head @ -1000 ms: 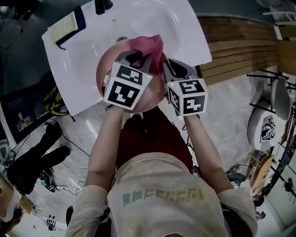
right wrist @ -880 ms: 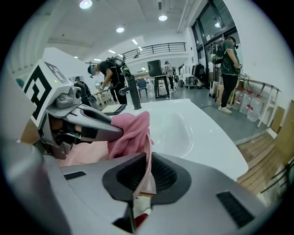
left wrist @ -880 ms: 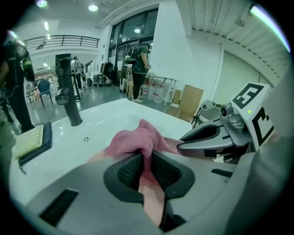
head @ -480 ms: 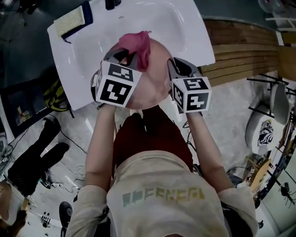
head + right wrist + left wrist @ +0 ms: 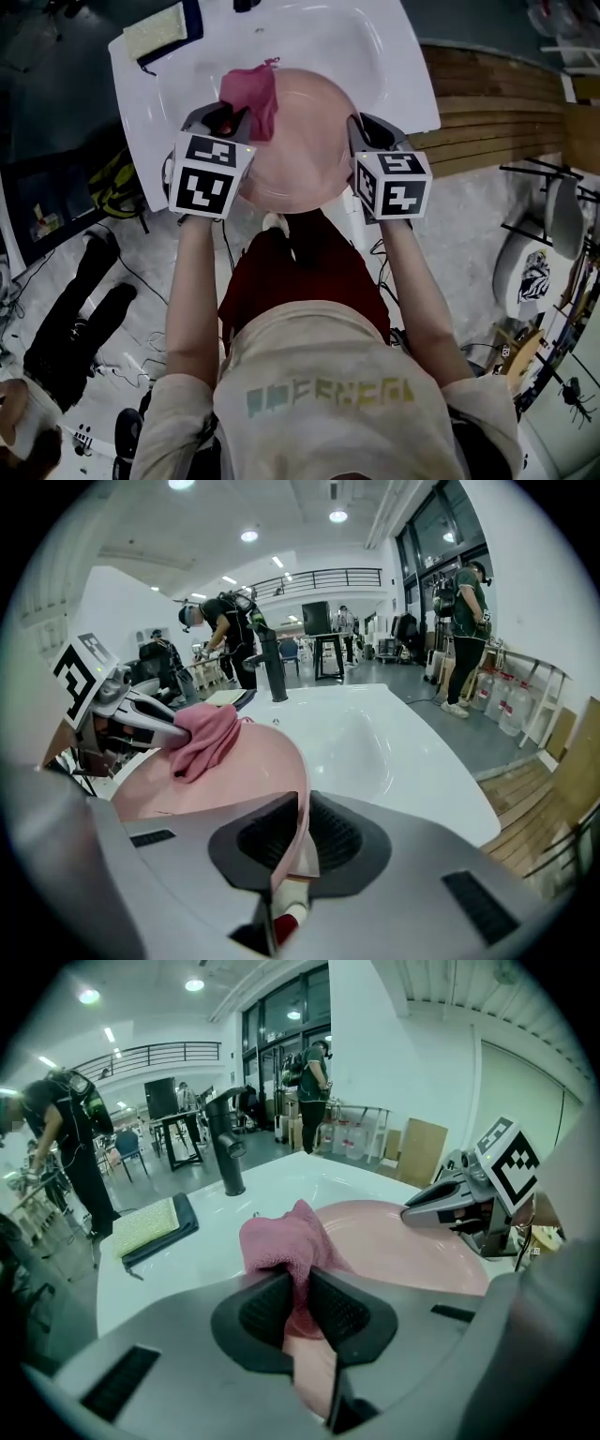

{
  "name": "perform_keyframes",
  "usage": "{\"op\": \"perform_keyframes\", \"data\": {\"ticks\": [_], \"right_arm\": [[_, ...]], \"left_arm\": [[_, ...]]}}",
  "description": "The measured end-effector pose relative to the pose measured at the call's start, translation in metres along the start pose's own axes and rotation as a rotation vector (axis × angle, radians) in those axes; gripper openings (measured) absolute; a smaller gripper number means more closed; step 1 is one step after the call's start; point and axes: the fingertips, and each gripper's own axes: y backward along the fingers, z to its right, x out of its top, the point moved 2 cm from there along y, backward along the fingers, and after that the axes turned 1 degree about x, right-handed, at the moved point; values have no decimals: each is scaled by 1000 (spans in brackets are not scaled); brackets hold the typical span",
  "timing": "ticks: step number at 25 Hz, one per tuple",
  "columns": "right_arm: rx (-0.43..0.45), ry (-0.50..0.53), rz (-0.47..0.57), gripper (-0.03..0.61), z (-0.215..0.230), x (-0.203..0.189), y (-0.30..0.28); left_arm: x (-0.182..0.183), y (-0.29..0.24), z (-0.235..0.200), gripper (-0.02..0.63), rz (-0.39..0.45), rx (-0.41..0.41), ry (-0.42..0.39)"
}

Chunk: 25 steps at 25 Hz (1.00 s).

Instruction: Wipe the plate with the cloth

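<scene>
Over the white sink (image 5: 398, 75), head view, read left to right.

**Sink's far left corner:** a yellow sponge (image 5: 155, 31) lies on a dark pad. A black tap (image 5: 225, 1147) stands at the sink's back rim.

**Left gripper (image 5: 232, 116):** the jaws are closed on a bunched pink cloth (image 5: 251, 94). The cloth bulges out beyond the jaw tips and rests on the left part of the plate (image 5: 305, 155).

**Plate:** round and pale pink, it is held above the sink's near edge and overhangs that edge toward the person.

**Right gripper (image 5: 364, 131):** the jaws are clamped on the plate's right rim, and the right gripper view shows the thin edge standing between the two pads.

**Stage, as judged:** wiping appears to be under way. The cloth sits on the plate's left side, and the middle and right show no cloth on them.

**Hazards, as judged:**
- The plate is held by one narrow bite on its rim, and the cloth presses on the opposite side. That push would act as a lever, so the plate could pivot in the pads or slide out.
- Because the plate overhangs the sink's near edge, a slip might send it to the floor, not into the sink.
- Only a fold of cloth is pinched. A hard drag could pull it free and leave the bare jaw tips to scrape the plate.
</scene>
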Motion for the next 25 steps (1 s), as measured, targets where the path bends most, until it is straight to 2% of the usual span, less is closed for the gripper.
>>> {"op": "perform_keyframes", "data": {"ticks": [7,12,19,25], "right_arm": [[-1,2,3,61,-4,0,-1],[-8,-12,11,61,0,0,1],[-12,-32,22,61,6,-4,6],[-11,-44,32,61,10,-5,6]], "left_arm": [[6,26,-3,60,69,4,34],[32,28,32,61,111,-141,46],[44,-3,108,61,59,-329,-39],[37,-30,139,61,-8,-373,-98]]}}
